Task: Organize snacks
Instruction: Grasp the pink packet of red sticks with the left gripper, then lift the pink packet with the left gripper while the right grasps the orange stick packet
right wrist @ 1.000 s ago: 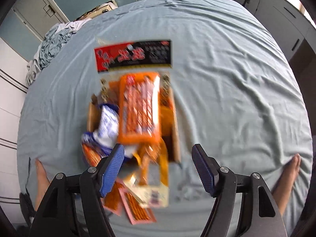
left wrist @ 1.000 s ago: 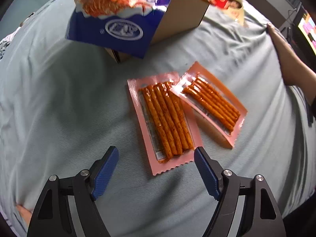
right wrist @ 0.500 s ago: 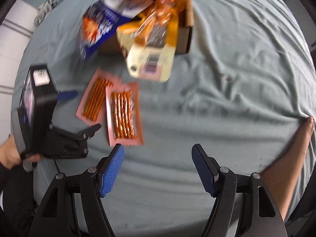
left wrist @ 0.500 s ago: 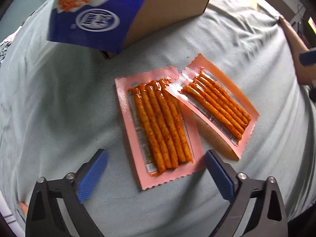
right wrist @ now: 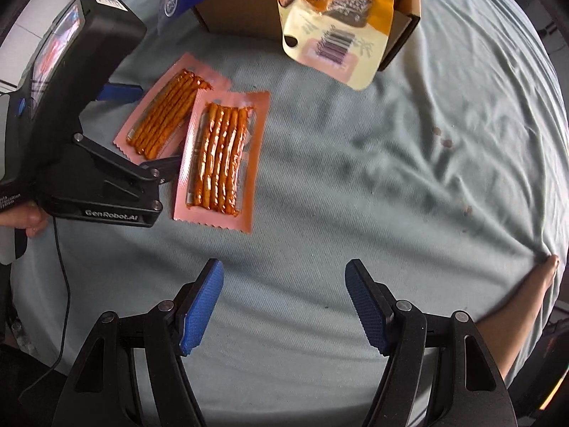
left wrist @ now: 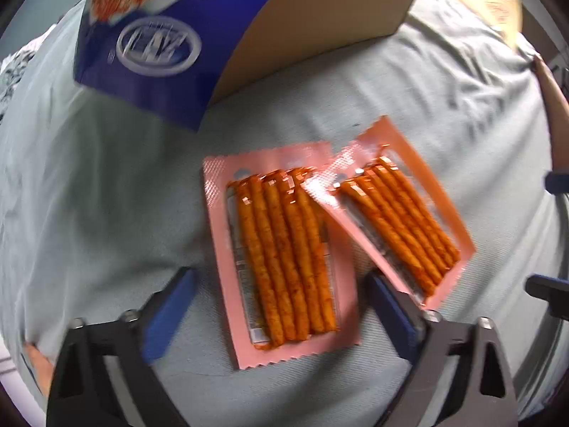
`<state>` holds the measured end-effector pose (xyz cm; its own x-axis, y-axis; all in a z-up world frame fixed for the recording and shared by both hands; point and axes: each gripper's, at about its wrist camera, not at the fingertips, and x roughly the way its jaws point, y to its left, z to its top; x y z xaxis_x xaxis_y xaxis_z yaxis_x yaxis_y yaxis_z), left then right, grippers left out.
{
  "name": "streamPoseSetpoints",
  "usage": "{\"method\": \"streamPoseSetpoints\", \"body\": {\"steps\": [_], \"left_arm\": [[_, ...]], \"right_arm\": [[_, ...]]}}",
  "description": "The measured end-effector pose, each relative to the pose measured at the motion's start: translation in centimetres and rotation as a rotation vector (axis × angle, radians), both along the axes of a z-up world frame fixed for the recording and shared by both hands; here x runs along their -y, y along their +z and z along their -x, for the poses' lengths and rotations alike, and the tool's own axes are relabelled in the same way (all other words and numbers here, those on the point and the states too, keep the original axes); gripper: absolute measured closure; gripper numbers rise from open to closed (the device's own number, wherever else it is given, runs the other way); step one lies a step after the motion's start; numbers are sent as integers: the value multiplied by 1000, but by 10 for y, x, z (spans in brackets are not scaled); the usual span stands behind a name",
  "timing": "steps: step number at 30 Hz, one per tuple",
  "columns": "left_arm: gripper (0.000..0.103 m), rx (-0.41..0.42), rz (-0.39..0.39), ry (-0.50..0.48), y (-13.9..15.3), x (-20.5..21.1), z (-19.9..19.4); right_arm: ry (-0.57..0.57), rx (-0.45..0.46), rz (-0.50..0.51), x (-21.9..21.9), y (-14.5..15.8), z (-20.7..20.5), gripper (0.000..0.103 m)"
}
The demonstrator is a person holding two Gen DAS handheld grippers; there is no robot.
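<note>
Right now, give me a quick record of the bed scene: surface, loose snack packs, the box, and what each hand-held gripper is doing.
surface: light blue bedsheet, wrinkled
loose packs: two pink packs of orange sticks, near pack and far pack, edges overlapping
box: cardboard box with snack bags sticking out, including a blue bag and a pale yellow bag
left hand-held gripper: over the near pack, jaws straddling it after just closing a little, pads not pressing on it
right hand-held gripper: open over bare sheet, holding nothing
</note>
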<state>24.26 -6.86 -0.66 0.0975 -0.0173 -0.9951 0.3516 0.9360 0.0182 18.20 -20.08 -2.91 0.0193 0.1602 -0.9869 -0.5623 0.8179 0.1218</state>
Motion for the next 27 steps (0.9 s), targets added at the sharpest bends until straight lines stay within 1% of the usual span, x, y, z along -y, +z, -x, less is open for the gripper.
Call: {"method": "streamPoseSetpoints", "body": {"steps": [1, 2, 3, 5, 7, 8, 9, 10, 12, 13, 14, 18, 21, 22, 23, 27], "left_arm": [[37, 12, 10, -21, 5, 0, 1], [50, 18, 22, -35, 9, 2, 1], [53, 13, 34, -46, 12, 3, 1], [67, 5, 54, -56, 17, 1, -1], [71, -27, 109, -26, 21, -10, -5], [73, -43, 127, -11, 22, -15, -7], [75, -42, 138, -3, 25, -19, -8], [94, -32, 142, -6, 28, -24, -9], [96, -27, 192, -3, 39, -29, -11], [98, -21, 211, 2, 44, -32, -12], [98, -13, 225, 4, 48, -34, -12], [98, 3, 229, 20, 59, -50, -14], [98, 5, 238, 51, 64, -66, -11], [98, 8, 242, 55, 69, -71, -5], [98, 14, 250, 59, 69, -75, -2], [99, 42, 303, 89, 87, -93, -1]], "right_arm": [[-2, 5, -5, -1, 1, -1, 33], [-5, 11, -7, -1, 0, 1, 33], [-8, 17, -5, -2, 0, 1, 33], [-8, 27, 5, -1, 4, 3, 33], [-3, 31, 14, -3, 2, 4, 33], [3, 33, 20, -4, 2, 5, 33], [9, 36, 24, -6, 1, 5, 33], [18, 44, 31, -8, 1, 6, 33], [37, 56, 41, -12, 1, 7, 33], [43, 59, 45, -14, 0, 8, 33], [45, 58, 49, -15, -1, 8, 33], [44, 39, 55, -24, -6, 6, 33], [53, 54, 62, -31, -6, 6, 33], [55, 60, 62, -33, -6, 6, 33], [56, 66, 60, -36, -5, 5, 33], [57, 82, 52, -44, -4, 3, 33]]}}
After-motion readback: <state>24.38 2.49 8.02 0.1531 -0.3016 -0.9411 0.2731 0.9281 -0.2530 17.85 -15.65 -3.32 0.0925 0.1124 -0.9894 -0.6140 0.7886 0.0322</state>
